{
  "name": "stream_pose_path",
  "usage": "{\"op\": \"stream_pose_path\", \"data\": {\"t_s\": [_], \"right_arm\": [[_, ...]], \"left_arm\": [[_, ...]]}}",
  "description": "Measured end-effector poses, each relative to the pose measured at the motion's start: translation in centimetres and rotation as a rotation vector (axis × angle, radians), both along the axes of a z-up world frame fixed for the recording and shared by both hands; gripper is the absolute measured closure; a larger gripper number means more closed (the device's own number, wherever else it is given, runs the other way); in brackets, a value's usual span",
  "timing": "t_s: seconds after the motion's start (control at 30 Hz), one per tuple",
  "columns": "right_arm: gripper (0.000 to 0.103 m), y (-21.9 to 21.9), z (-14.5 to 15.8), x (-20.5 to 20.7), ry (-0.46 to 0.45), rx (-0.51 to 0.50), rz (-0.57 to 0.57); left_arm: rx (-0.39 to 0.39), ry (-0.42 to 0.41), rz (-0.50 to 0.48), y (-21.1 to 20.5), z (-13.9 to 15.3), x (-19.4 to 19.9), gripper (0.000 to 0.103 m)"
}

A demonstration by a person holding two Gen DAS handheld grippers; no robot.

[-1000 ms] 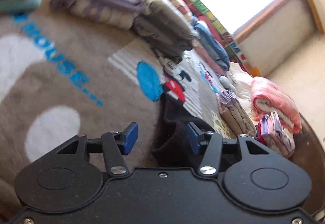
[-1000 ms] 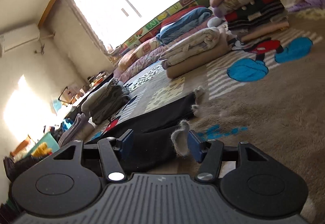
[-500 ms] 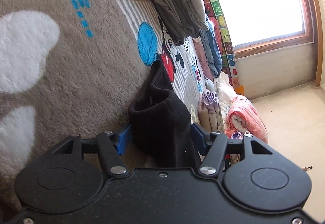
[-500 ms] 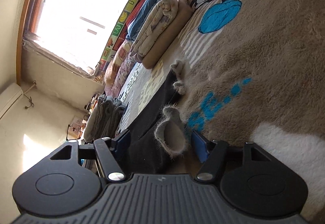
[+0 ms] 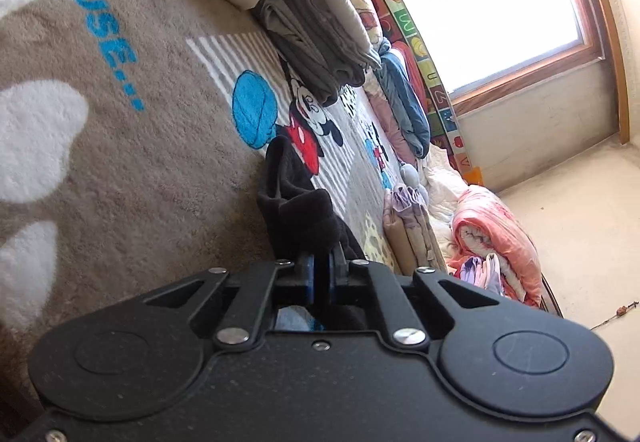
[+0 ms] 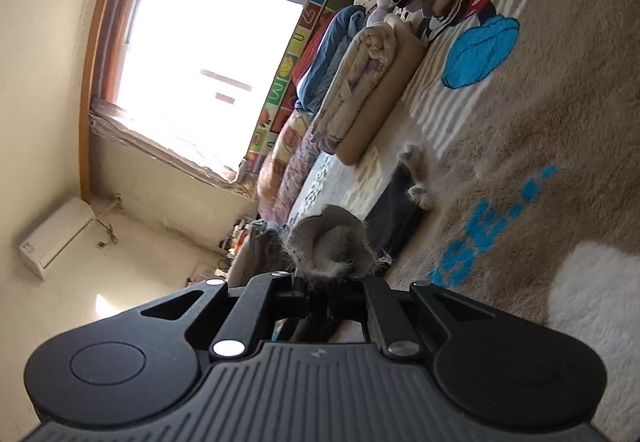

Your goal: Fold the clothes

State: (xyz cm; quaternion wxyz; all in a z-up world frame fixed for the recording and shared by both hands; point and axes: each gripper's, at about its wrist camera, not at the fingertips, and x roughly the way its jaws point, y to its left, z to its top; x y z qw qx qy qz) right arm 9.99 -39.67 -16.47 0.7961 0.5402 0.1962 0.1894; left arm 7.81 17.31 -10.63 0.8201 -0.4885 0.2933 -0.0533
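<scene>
Both tools, left (image 5: 321,274) and right (image 6: 320,288), clamped tight on black garment (image 5: 298,209), probably same one; fold just starting, folded stacks (image 5: 320,33) at 12 o'clock.

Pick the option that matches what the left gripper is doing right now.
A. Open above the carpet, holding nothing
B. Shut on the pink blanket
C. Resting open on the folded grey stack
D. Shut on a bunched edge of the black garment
D: in the left wrist view the left gripper has its blue pads pressed together, with a bunch of the black garment pinched between them above the Mickey Mouse carpet.
</scene>
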Motion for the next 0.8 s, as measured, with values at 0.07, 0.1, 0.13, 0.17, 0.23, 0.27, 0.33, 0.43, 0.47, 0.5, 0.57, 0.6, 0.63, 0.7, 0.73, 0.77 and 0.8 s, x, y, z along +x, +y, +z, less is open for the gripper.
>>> {"op": "stream_pose_path", "data": {"t_s": [0.07, 0.1, 0.13, 0.17, 0.23, 0.27, 0.33, 0.43, 0.47, 0.5, 0.57, 0.6, 0.63, 0.7, 0.73, 0.77, 0.8], "right_arm": [[0.093, -0.7, -0.7, -1.2, 0.097, -0.058, 0.028], [0.090, -0.8, -1.5, -1.6, 0.176, -0.108, 0.049], [0.089, -1.0, -2.2, -2.0, 0.234, -0.137, 0.060], [0.088, -1.2, -2.4, -2.3, 0.241, -0.136, 0.061], [0.073, -1.7, -2.1, -3.0, 0.214, -0.131, 0.050], [0.062, -1.8, -1.9, -3.2, 0.199, -0.131, 0.041], [0.055, -1.7, -1.7, -3.1, 0.182, -0.120, 0.047], [0.052, -0.6, -1.2, -2.1, 0.174, -0.209, 0.062], [0.052, -0.3, -1.1, -1.7, 0.172, -0.233, 0.062], [0.052, -0.2, -1.2, -1.4, 0.168, -0.239, 0.059], [0.052, -0.2, -1.6, -1.0, 0.156, -0.220, 0.057], [0.052, -0.3, -1.8, -0.8, 0.149, -0.201, 0.062], [0.058, -0.1, -2.0, -0.5, 0.144, -0.203, 0.074], [0.078, 0.9, -1.5, -0.2, 0.136, -0.305, 0.078], [0.084, 1.2, -0.9, -0.3, 0.114, -0.363, 0.058], [0.086, 1.4, 0.2, -1.2, 0.057, -0.414, 0.015], [0.086, 1.5, 1.6, -2.3, -0.013, -0.465, -0.027]], "left_arm": [[0.023, 0.113, -0.047, 0.0, -1.7, -0.3, 0.099], [0.038, 0.163, -0.077, 0.1, -2.6, -0.4, 0.097], [0.035, 0.181, -0.080, 0.4, -3.1, -0.6, 0.090], [0.017, 0.176, -0.064, 1.0, -3.3, -1.0, 0.085], [0.004, 0.151, -0.044, 1.8, -2.9, -1.2, 0.065], [0.025, 0.130, -0.038, 1.9, -2.3, -1.1, 0.061], [0.078, 0.103, -0.038, 1.7, -1.4, -0.7, 0.060], [0.159, 0.093, -0.045, 0.9, -1.2, -0.1, 0.060], [0.166, 0.094, -0.053, 0.7, -1.4, 0.1, 0.060], [0.164, 0.093, -0.066, 0.5, -1.7, 0.3, 0.060], [0.170, 0.098, -0.087, 0.1, -2.3, 0.6, 0.060], [0.197, 0.095, -0.098, -0.4, -2.2, 0.8, 0.065], [0.235, 0.090, -0.105, -0.9, -2.1, 1.0, 0.088], [0.281, 0.064, -0.106, -1.7, -1.7, 1.0, 0.091], [0.284, 0.038, -0.104, -1.7, -1.3, 0.8, 0.092], [0.284, 0.013, -0.107, -1.6, -0.9, 0.5, 0.092], [0.293, 0.006, -0.110, -1.5, -0.7, 0.3, 0.092]]}}
